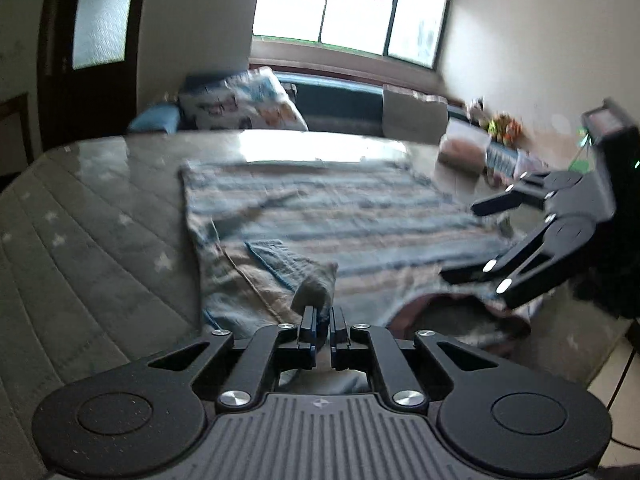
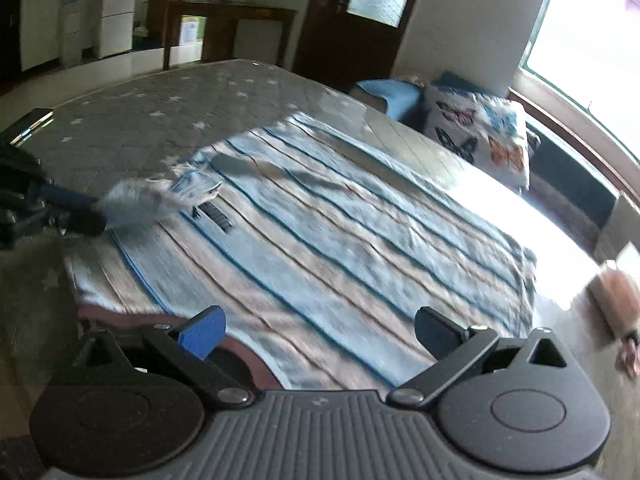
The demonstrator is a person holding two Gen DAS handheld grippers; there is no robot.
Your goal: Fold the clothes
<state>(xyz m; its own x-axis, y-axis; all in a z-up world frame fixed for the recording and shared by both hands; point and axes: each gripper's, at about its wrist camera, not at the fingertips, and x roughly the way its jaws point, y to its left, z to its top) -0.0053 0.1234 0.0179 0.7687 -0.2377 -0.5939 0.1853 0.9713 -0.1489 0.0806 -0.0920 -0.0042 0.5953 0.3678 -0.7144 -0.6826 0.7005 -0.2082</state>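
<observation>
Striped garment (image 1: 340, 216) mid-fold on the mattress (image 1: 100, 220).
Left gripper (image 1: 322, 316) pinches its near corner; right gripper (image 2: 320, 332), jaws wide, likely needs another edge.

One striped garment (image 2: 320, 240) is lying mid-frame on one mattress (image 2: 152, 112). One butterfly pillow (image 2: 480, 136) is sitting upper right, and two tongs, left tongs (image 1: 323, 320) and right tongs (image 2: 320, 332), are showing.

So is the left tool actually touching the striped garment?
Touching. In the left wrist view the left tool is shut on a bunched corner of the striped garment; the right wrist view shows that fabric pulled up at its tip.
</observation>
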